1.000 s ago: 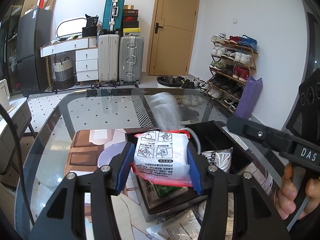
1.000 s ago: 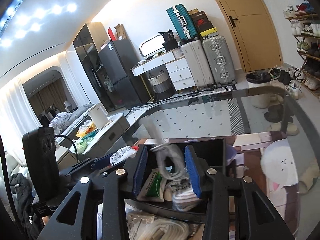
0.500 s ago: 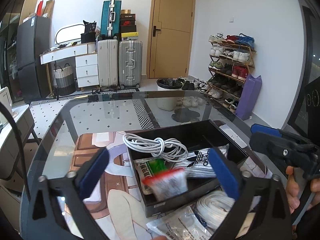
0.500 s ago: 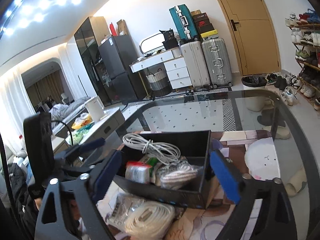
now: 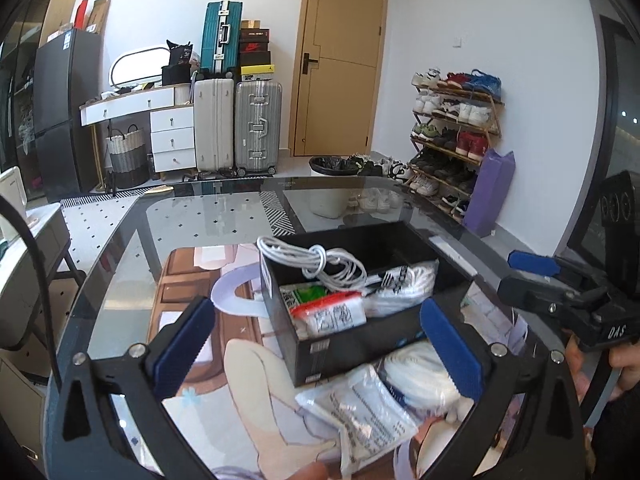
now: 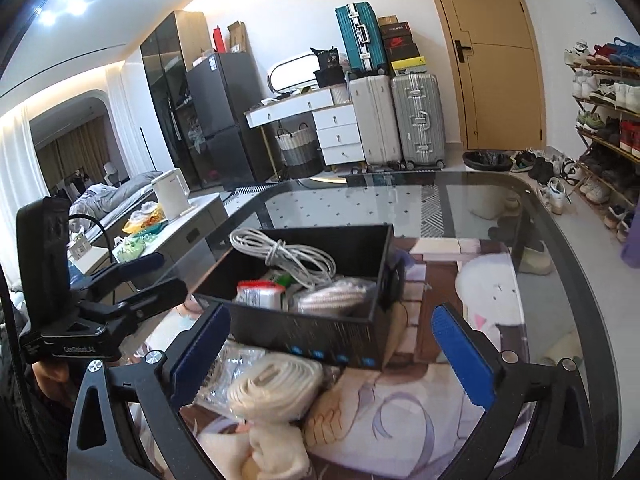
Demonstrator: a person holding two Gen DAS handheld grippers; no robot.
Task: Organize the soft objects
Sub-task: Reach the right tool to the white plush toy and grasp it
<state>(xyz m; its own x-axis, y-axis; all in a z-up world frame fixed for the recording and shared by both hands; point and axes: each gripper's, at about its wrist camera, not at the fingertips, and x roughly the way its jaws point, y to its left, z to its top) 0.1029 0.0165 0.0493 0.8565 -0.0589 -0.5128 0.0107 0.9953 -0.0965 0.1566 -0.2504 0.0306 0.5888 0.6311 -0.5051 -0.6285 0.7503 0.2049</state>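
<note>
Box (image 5: 352,344) black, open-topped, on glass table (image 5: 120,248), ahead of both grippers. Inside: white cable (image 5: 316,260), red-edged packet (image 5: 332,316). Left gripper (image 5: 316,344) jaws wide apart, empty. Right gripper (image 6: 332,354) jaws opening, empty. Plastic bag (image 5: 360,408) and white roll (image 6: 276,388) just below, outside box.

Both my cameras ride low over the table (image 5: 120,240), each looking forward and down along its own fingers toward the box (image 5: 360,344). My left view sits close to the box's near left corner, facing the door (image 5: 340,64) beyond it. My right view sits close at the box's (image 6: 304,336) near right side, angled more toward the fridge (image 6: 216,108). Both share the box, the suitcases (image 5: 236,124) and door behind it; each catches the other gripper beside the box.
</note>
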